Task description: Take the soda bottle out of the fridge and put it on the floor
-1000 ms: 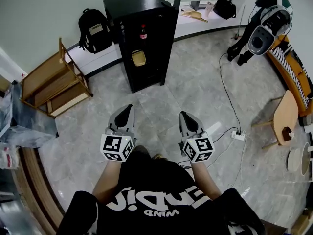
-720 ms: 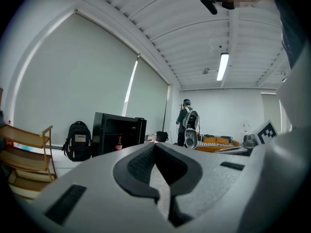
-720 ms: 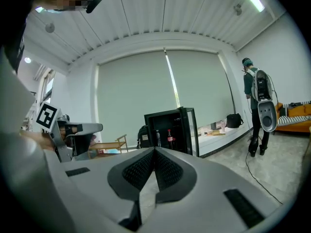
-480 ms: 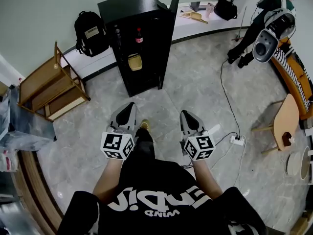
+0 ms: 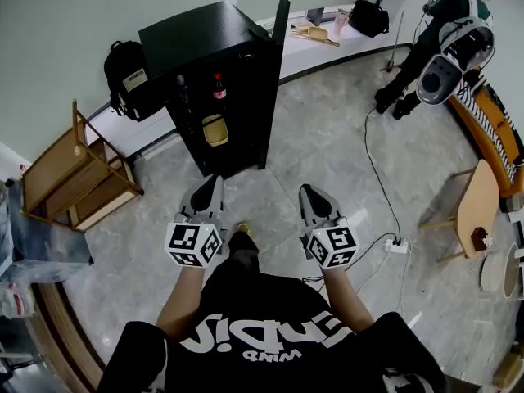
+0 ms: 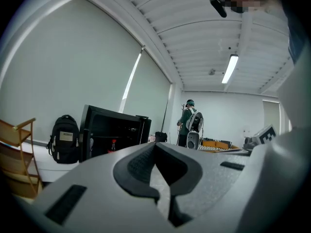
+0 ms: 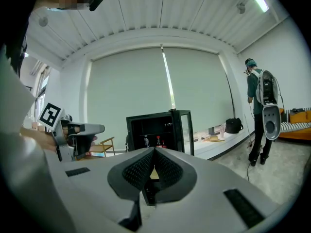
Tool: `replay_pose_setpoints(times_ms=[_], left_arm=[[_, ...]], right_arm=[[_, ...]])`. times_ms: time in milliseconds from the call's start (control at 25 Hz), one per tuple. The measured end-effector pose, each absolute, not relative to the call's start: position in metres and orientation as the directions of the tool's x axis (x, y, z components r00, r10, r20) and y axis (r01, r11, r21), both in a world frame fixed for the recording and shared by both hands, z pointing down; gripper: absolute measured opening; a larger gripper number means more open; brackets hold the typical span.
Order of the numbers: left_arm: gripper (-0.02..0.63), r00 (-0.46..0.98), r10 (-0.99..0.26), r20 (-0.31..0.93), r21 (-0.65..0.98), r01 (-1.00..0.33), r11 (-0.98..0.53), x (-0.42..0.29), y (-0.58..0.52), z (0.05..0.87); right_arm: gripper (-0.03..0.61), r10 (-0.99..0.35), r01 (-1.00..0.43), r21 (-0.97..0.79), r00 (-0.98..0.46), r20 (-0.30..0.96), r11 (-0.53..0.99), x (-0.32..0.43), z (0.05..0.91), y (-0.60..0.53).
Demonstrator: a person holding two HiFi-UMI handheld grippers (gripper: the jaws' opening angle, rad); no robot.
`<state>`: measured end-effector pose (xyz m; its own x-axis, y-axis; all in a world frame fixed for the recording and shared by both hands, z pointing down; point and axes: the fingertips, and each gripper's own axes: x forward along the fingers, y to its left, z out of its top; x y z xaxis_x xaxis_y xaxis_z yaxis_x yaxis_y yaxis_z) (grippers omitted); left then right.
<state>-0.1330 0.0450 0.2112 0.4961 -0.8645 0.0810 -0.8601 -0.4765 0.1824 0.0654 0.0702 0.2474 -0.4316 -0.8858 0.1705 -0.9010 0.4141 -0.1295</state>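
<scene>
The black fridge (image 5: 205,56) stands ahead by the wall with its door (image 5: 273,72) swung open to the right. On an upper shelf inside stands the soda bottle (image 5: 219,87), dark with a red cap; it also shows small in the left gripper view (image 6: 113,146) and the right gripper view (image 7: 158,141). A yellow container (image 5: 214,129) sits on a lower shelf. My left gripper (image 5: 211,188) and right gripper (image 5: 311,195) are held side by side at waist height, well short of the fridge. Both are shut with nothing in them (image 6: 155,144) (image 7: 154,151).
A black backpack (image 5: 124,79) leans on the wall left of the fridge, with a wooden shelf unit (image 5: 74,170) further left. A person (image 5: 442,47) stands at the far right. A cable and power strip (image 5: 399,246) lie on the floor near a wooden stool (image 5: 475,211).
The fridge has come nearer and shifted left in the head view as I step toward it. Both grippers keep the same shut pose in front of me.
</scene>
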Motion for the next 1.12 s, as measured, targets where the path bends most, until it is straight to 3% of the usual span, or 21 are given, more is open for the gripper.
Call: replay_pose_setpoints(times_ms=[520, 1120], left_arm=[[0.006, 0.549, -0.83, 0.1, 0.145, -0.833, -0.534, -0.144, -0.12, 0.2], [0.006, 0.483, -0.868, 0.112, 0.142, -0.873, -0.468, -0.137, -0.178, 0.206]], right_arm=[[0.022, -0.911, -0.92, -0.149, -0.384, 0.153, 0.363, 0.036, 0.228, -0.091], [0.021, -0.893, -0.907, -0.156, -0.415, 0.174, 0.391, 0.049, 0.229, -0.154]])
